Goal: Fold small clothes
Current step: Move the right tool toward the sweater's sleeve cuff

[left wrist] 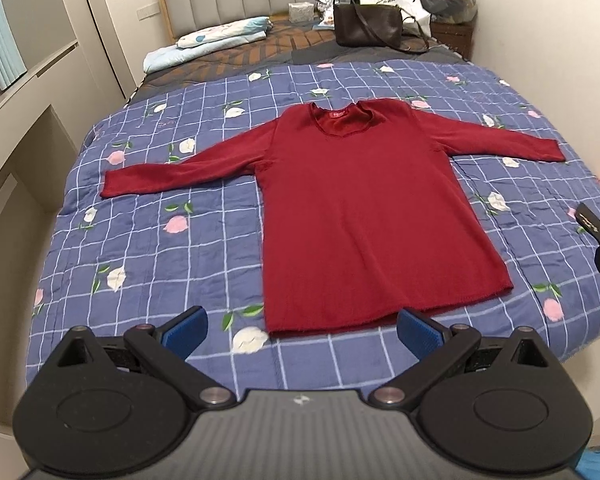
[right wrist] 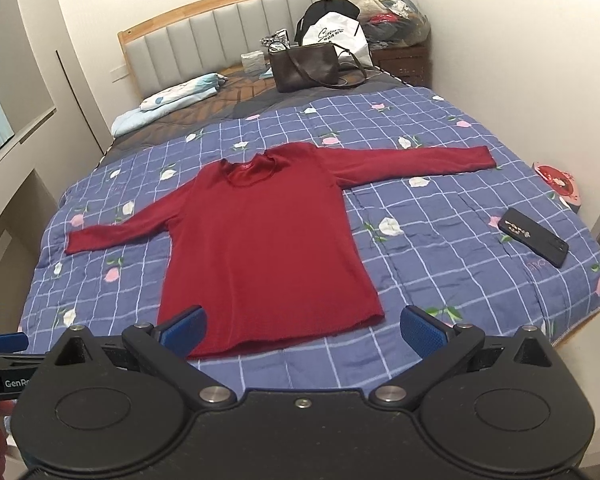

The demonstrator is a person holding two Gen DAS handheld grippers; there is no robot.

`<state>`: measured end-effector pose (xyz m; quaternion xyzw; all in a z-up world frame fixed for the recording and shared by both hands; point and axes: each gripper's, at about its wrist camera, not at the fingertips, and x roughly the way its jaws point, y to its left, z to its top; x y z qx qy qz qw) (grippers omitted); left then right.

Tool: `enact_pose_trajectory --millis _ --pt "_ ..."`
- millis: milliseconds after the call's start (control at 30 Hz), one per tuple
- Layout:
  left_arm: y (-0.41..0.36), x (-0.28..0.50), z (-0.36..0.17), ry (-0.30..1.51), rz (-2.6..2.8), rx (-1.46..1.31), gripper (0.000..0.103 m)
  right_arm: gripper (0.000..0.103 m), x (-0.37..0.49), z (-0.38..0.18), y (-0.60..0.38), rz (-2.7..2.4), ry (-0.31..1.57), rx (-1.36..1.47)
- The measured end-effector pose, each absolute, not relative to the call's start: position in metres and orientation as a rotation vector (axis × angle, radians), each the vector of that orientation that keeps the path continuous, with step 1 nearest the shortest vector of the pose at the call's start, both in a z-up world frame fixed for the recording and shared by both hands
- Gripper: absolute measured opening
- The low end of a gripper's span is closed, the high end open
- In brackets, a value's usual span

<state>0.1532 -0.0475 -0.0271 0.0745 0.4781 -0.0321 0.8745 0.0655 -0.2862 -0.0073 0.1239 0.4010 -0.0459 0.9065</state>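
A dark red long-sleeved top (left wrist: 356, 208) lies flat and face up on the blue floral quilt (left wrist: 160, 264), both sleeves spread out, neck toward the headboard. It also shows in the right wrist view (right wrist: 260, 248). My left gripper (left wrist: 302, 330) is open and empty, held above the quilt just short of the top's hem. My right gripper (right wrist: 302, 330) is open and empty, above the hem's right corner. The left gripper's blue pad (right wrist: 4, 340) shows at the far left of the right wrist view.
A black phone (right wrist: 534, 242) lies on the quilt right of the top. A round red and pink tin (right wrist: 558, 186) sits at the right edge. A brown handbag (right wrist: 308, 66), bags and folded bedding (right wrist: 168, 100) lie near the headboard. Walls flank the bed.
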Motion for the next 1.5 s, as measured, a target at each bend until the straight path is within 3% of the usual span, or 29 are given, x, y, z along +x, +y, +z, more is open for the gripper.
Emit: enact_pose_trajectory --millis 933,1500 --pt "-0.211 0.345 -0.051 1.107 0.123 0.048 0.103 0.103 0.284 -0.049 -0.463 -0.106 1.040 0.221" --pt "-0.293 0.422 -0.136 1.229 0.137 0.098 0.103 0.103 0.372 -0.136 -0.595 -0.199 0.995 0.291"
